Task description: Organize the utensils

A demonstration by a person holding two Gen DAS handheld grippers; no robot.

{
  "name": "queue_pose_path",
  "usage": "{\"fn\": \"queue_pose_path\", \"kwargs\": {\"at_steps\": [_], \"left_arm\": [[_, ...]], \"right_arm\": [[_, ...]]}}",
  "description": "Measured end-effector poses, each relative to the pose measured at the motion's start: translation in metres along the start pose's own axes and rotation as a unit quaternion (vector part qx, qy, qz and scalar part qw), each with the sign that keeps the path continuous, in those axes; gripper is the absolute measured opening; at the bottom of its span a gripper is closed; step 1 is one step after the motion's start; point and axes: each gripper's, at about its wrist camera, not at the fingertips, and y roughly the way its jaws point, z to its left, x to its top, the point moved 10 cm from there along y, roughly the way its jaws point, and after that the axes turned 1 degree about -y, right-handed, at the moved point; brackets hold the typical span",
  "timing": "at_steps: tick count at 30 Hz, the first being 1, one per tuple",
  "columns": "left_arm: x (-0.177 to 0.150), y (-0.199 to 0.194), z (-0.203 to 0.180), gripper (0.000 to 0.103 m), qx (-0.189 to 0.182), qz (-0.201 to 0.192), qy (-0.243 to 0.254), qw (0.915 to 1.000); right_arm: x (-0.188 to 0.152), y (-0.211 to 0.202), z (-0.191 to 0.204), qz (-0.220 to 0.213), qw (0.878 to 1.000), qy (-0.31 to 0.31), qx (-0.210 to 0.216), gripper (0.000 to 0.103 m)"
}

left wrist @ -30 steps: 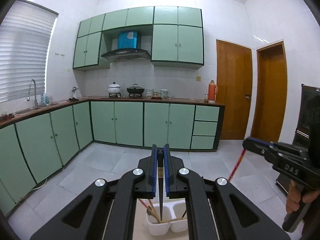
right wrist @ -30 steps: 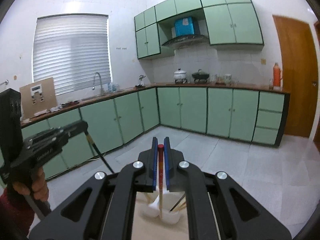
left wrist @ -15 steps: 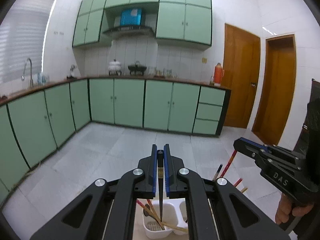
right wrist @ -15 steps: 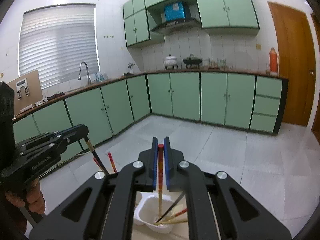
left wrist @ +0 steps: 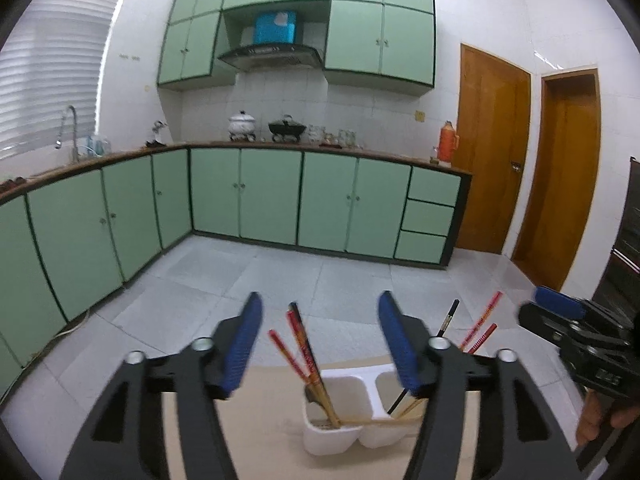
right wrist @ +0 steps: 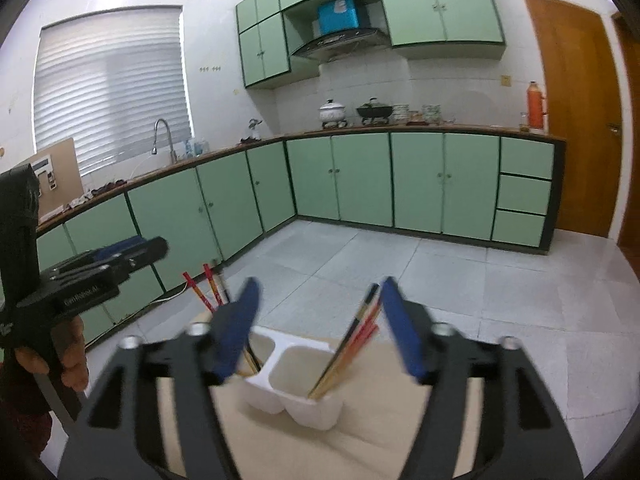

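A white two-compartment holder (left wrist: 352, 420) (right wrist: 296, 380) stands on a beige table (left wrist: 260, 432) (right wrist: 372, 432). Chopsticks lean in both compartments: a red and dark bunch (left wrist: 304, 352) in the left one, another bunch (left wrist: 472, 332) in the right one. In the right wrist view the right bunch (right wrist: 352, 340) and the left bunch (right wrist: 208, 292) show too. My left gripper (left wrist: 320, 340) is open and empty above the left compartment. My right gripper (right wrist: 316, 328) is open and empty above the holder. Each gripper shows at the other view's edge.
The table's far edge (left wrist: 360, 362) lies just beyond the holder, with grey tiled floor (left wrist: 280, 280) past it. Green cabinets (left wrist: 280, 200) line the far and left walls. Two wooden doors (left wrist: 492, 152) are at the right.
Both grippers were shut on a chopstick each and have now opened. The chopsticks now stand in the holder's compartments. Both views have tilted down toward the holder.
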Motion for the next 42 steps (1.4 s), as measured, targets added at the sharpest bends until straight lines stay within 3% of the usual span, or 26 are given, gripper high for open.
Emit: {"fn": "queue_pose_path", "kwargs": {"at_steps": [4,13,19,27,42], "left_arm": [[-0.01,-0.032,0.005,0.079,0.014,-0.011,-0.008,0.9998],[-0.05,-0.085,0.001,0.096,0.04,-0.013,0.003,0.9991],[-0.069,-0.113,-0.006,0.097,0.052,-0.004,0.012,0.9986],[-0.087,-0.147,-0.02,0.097,0.041,0.002,0.022,0.9989],[-0.082,-0.176,-0.031,0.097,0.039,-0.01,0.032,0.9987]], "right_arm": [[-0.023,-0.034,-0.003,0.004,0.999,0.006,-0.032,0.088],[-0.082,-0.084,0.006,0.036,0.998,0.019,-0.052,0.098],[-0.095,-0.105,0.023,0.044,0.997,0.01,-0.055,0.098],[-0.095,-0.123,0.05,0.042,0.998,-0.01,-0.046,0.098],[-0.08,-0.147,0.069,0.023,0.999,-0.012,-0.034,0.098]]}}
